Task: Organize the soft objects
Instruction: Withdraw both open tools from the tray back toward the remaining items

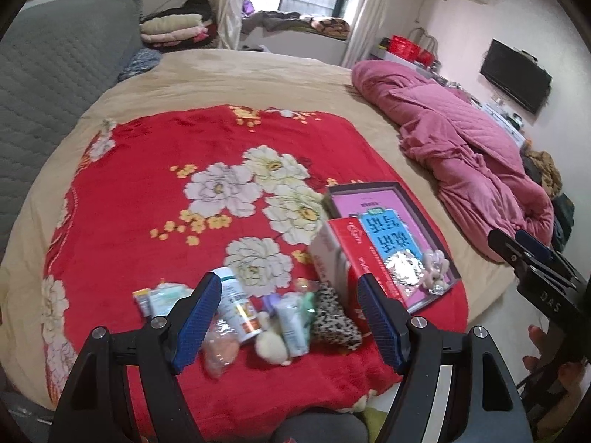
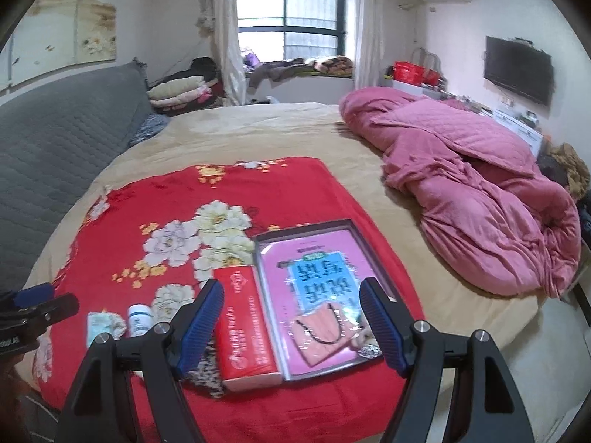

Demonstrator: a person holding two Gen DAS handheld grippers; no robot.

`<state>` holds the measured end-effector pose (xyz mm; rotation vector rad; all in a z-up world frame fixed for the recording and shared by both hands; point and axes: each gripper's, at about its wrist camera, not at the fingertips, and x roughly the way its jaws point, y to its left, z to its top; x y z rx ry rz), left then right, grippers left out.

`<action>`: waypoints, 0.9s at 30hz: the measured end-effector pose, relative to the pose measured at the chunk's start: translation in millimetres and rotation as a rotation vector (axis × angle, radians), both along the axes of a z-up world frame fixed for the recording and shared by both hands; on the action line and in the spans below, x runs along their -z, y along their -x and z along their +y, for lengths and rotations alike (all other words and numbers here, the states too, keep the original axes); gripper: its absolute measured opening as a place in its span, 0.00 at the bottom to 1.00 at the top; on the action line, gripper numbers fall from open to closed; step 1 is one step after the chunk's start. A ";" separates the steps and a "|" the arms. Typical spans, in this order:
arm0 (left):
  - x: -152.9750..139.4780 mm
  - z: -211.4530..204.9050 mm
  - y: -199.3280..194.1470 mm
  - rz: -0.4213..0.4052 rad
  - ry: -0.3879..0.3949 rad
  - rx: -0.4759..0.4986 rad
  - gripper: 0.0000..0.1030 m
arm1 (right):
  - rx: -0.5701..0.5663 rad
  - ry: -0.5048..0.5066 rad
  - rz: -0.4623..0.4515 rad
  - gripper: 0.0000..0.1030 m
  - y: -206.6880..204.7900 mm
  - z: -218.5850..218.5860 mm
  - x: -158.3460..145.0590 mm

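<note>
Above the blanket (image 1: 177, 192), both grippers angled down.

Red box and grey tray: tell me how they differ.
The red box is closed, tall and narrow; the grey tray is open, shallow and wider. The red box carries nothing on top; the grey tray holds a pink sheet. Both lie side by side on the red floral blanket.

A bed (image 2: 266, 125) is covered by a beige sheet; on it are spread a red floral blanket (image 2: 177, 199) and, well apart at the right, a bunched pink quilt (image 2: 480, 199).
</note>
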<state>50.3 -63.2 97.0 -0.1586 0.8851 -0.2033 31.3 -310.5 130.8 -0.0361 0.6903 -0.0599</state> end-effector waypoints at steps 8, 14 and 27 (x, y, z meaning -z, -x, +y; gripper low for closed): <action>8.3 27.2 10.0 0.017 -0.010 -0.039 0.75 | -0.089 -0.002 0.010 0.73 1.8 42.3 5.8; 14.1 40.3 16.3 0.023 -0.007 -0.060 0.75 | -0.142 0.012 0.018 0.73 4.4 66.5 7.9; 39.0 94.3 27.7 0.075 -0.015 -0.128 0.75 | -0.213 0.047 0.083 0.73 13.8 83.7 34.1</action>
